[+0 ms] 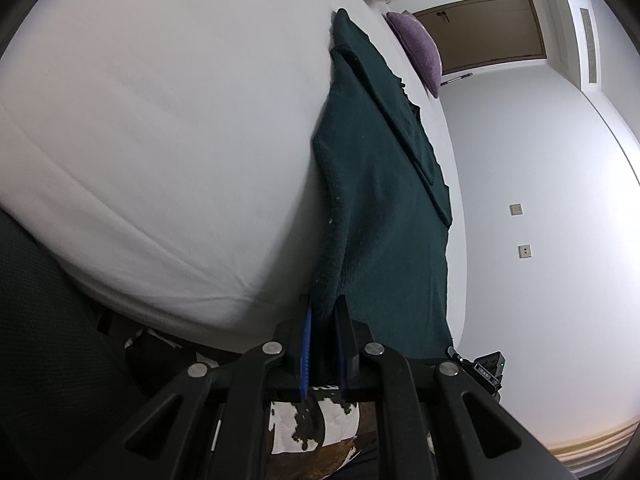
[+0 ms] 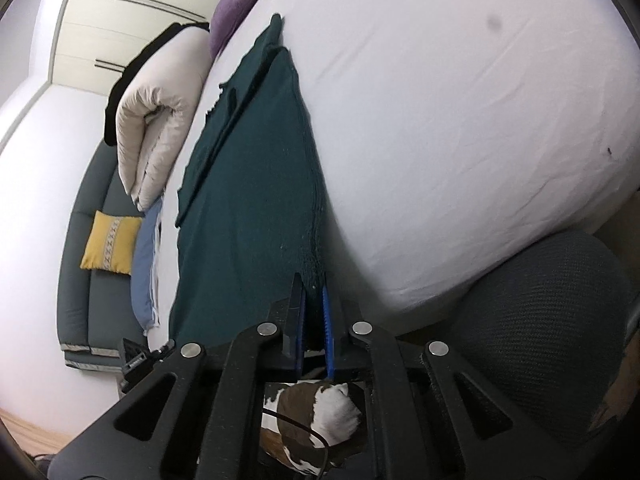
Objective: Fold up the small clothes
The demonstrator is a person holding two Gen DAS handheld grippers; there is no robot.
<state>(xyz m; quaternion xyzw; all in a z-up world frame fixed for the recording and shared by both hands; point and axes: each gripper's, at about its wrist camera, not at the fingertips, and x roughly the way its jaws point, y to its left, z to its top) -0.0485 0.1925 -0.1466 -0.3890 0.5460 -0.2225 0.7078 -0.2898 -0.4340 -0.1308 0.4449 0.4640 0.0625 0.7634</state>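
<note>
Your left gripper (image 1: 324,304) has its jaws pinched tight on the near edge of the dark green garment (image 1: 380,200), with the cloth running straight up out of the blue-padded fingers (image 1: 306,344). Your right gripper (image 2: 312,284) is clamped on the same garment (image 2: 248,184) too, its jaws drawn together with a bunched corner of the fabric caught between them.

The garment lies stretched along the white bed (image 1: 160,120), reaching from your two grips toward the far end of the mattress. A narrower folded strip of it, perhaps a sleeve, lies on top along one side.

In the left wrist view, a purple cushion (image 1: 420,48) sits past the far end of the garment, near a brown door (image 1: 480,32). In the right wrist view, a rolled cream duvet (image 2: 160,112) and a blue cloth (image 2: 144,264) lie beside the garment, with a yellow cushion (image 2: 108,246) on a grey sofa (image 2: 80,300) beyond them. A brown-and-white patterned thing (image 2: 320,412) shows beneath your right gripper.
</note>
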